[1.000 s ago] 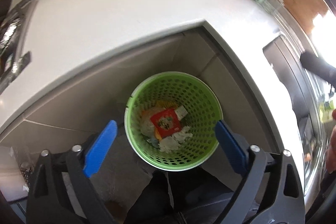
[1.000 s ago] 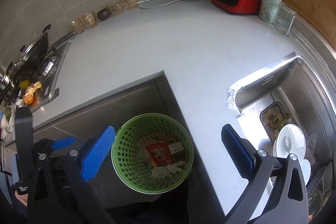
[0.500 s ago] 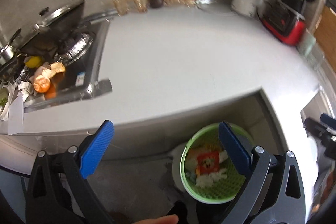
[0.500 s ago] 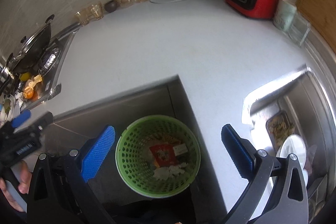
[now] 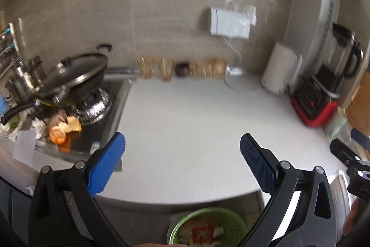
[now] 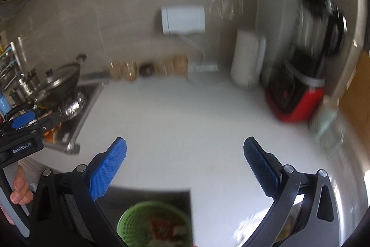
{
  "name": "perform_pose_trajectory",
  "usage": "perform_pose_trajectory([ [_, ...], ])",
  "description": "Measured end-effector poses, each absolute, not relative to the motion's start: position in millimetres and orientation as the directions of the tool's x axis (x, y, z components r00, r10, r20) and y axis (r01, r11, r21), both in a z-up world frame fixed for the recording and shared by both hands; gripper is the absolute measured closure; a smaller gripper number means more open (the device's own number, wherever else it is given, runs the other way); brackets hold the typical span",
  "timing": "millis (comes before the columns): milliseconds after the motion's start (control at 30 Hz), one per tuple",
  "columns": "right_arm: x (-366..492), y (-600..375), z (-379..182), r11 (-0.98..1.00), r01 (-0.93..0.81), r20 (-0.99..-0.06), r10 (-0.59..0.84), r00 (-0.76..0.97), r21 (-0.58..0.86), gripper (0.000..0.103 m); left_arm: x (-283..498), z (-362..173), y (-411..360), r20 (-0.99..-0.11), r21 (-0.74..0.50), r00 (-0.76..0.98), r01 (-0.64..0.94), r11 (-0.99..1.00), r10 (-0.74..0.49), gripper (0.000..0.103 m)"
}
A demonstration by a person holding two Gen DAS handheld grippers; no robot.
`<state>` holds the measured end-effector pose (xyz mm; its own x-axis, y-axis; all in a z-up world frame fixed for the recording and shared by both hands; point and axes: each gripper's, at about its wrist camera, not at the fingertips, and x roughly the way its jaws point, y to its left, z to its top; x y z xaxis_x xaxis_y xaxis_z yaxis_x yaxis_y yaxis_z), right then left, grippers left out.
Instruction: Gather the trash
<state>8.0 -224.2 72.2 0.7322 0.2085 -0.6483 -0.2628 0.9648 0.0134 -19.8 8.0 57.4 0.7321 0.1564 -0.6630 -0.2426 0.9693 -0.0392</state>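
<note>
Nearest, low in both views, the green basket (image 5: 209, 227) stands on the floor under the counter edge, w/ wrappers and paper bits (image 6: 165, 227) already inside; it is cut by the frame, so how full it is I cannot tell. Above it the left gripper (image 5: 182, 166) has its jaws spread wide and nothing is between the blue pads (image 5: 106, 166); the right gripper (image 6: 185, 168) is the same, wide open and empty. Both hang over the white counter (image 5: 185, 126), which looks bare in the middle. Further left, beside the stove (image 5: 97, 105), lie orange peel and crumpled scraps (image 5: 62, 131), approx. at the front edge of the hob; this seems the next trash to collect. Behind them the wok (image 5: 74, 75) sits on the burner, and at the wall stand glass cups (image 5: 157, 66), a white kettle (image 5: 278, 71) and a red-base blender (image 5: 321, 96). Risks, in my judgement: both views are blurred, so aiming now could miss; peel is soft and irregular, so a pinch at its edge may drop pieces on the hob or floor; a reach from the right side could knock the wok handle (image 5: 16, 111). The left gripper also shows in the right view, near the stove, so the two tools may collide if both go for the same scraps.
</note>
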Motion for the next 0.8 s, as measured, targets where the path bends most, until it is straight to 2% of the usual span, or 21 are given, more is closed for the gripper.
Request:
perform_pose_trajectory([
  [233,37,-237,104,0.931,-0.364,-0.576,0.303,0.759,0.01,0.002,-3,86,-5,-0.626,-0.046,0.744,-0.333,0.942,0.233,0.008],
  [467,62,-251,95,0.911,-0.41,-0.582,0.354,0.733,0.037,0.002,11,87,-28,-0.616,-0.033,0.736,-0.38,0.924,0.281,0.008],
  [800,69,-270,81,0.915,-0.395,-0.591,0.362,0.721,0.078,0.002,25,84,-48,-0.621,-0.021,0.739,-0.351,0.936,0.263,0.008],
])
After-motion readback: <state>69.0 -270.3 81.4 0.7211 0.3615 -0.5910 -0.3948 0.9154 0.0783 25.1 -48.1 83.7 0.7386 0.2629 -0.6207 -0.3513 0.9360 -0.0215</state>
